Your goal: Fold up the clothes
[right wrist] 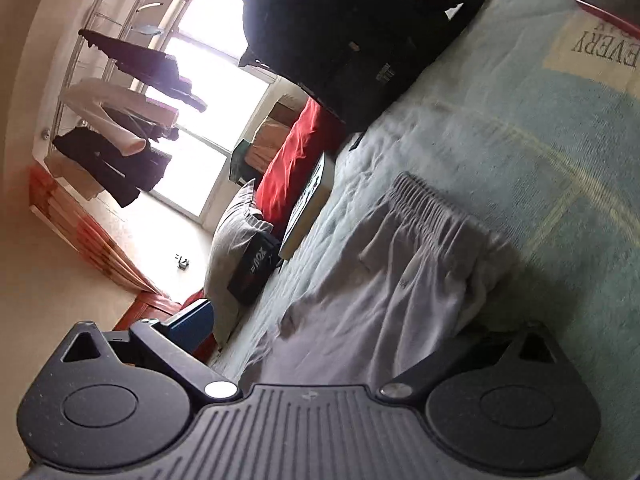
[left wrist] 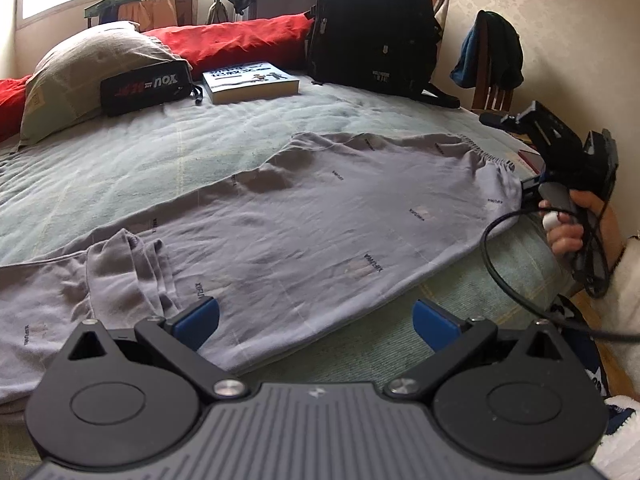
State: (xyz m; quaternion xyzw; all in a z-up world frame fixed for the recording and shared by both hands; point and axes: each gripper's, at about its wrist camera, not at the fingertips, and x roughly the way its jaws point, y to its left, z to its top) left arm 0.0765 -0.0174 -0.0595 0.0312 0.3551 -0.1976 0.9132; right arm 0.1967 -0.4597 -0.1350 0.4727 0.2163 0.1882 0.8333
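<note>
On my left wrist view, the far left shows a grey pillow (left wrist: 80, 68) propped at the head of the bed, with a black pouch (left wrist: 146, 87) leaning on it and a red cushion (left wrist: 236, 40) behind. Next over lies a thick book (left wrist: 252, 82), flat on the pale green bedspread (left wrist: 120, 168). A black backpack (left wrist: 372, 28) stands upright beyond it, near the wall.

The grey trousers (left wrist: 320, 220) are spread across the bedspread in front of me, legs running off to the left with one cuff bunched and folded over, waistband (left wrist: 488, 156) towards the right edge of the bed. My left gripper (left wrist: 316, 320) hangs just above the near edge of the trousers, its blue pads (left wrist: 200, 320) spread wide with nothing between them.

Further right, the right gripper (left wrist: 532, 188) sits at the waistband end, held by a hand (left wrist: 568, 224) in a white fluffy sleeve (left wrist: 624, 280), a black cable looping below it.

In the right wrist view, which is rolled on its side, the elastic waistband fills the middle. The right gripper's jaws stand wide; one blue pad (right wrist: 192, 324) is clear of the cloth, the other is hidden under the fabric, and I can't see any pinch on it.
</note>
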